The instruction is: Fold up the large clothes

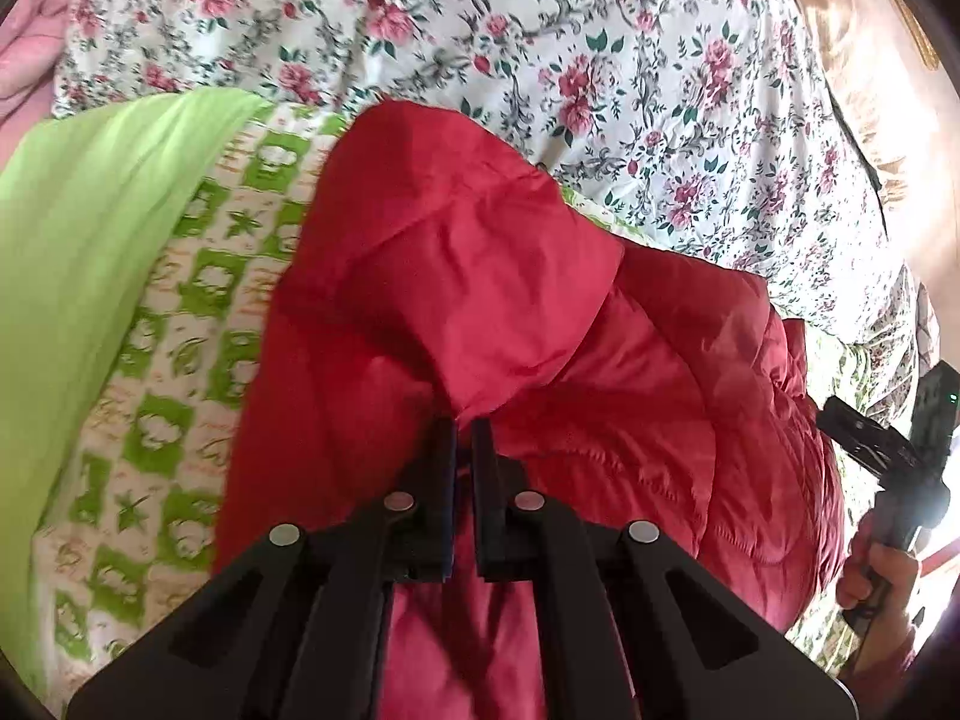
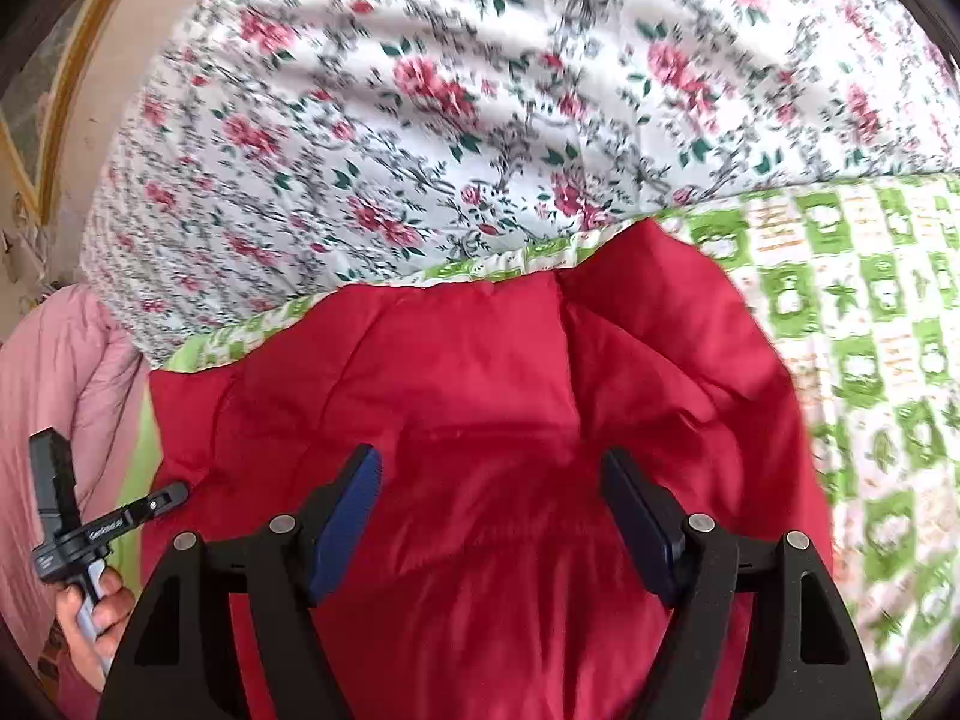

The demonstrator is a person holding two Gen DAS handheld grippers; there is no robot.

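Observation:
A red quilted jacket (image 1: 480, 312) lies on a bed, partly folded, with one flap lifted over its body. My left gripper (image 1: 463, 429) is shut on a fold of that red fabric and holds it up. In the right wrist view the jacket (image 2: 480, 396) fills the lower middle. My right gripper (image 2: 491, 468) is open, its blue-padded fingers (image 2: 348, 516) spread wide just above the jacket, holding nothing. The right gripper's handle and the hand on it show at the right edge of the left wrist view (image 1: 888, 480). The left gripper's handle shows at the lower left of the right wrist view (image 2: 72, 534).
Under the jacket lies a green and white patterned sheet (image 1: 180, 396), with a plain lime-green cloth (image 1: 78, 276) to its left. A floral quilt (image 1: 540, 60) is bunched behind the jacket. A pink blanket (image 2: 54, 396) lies at the left of the right wrist view.

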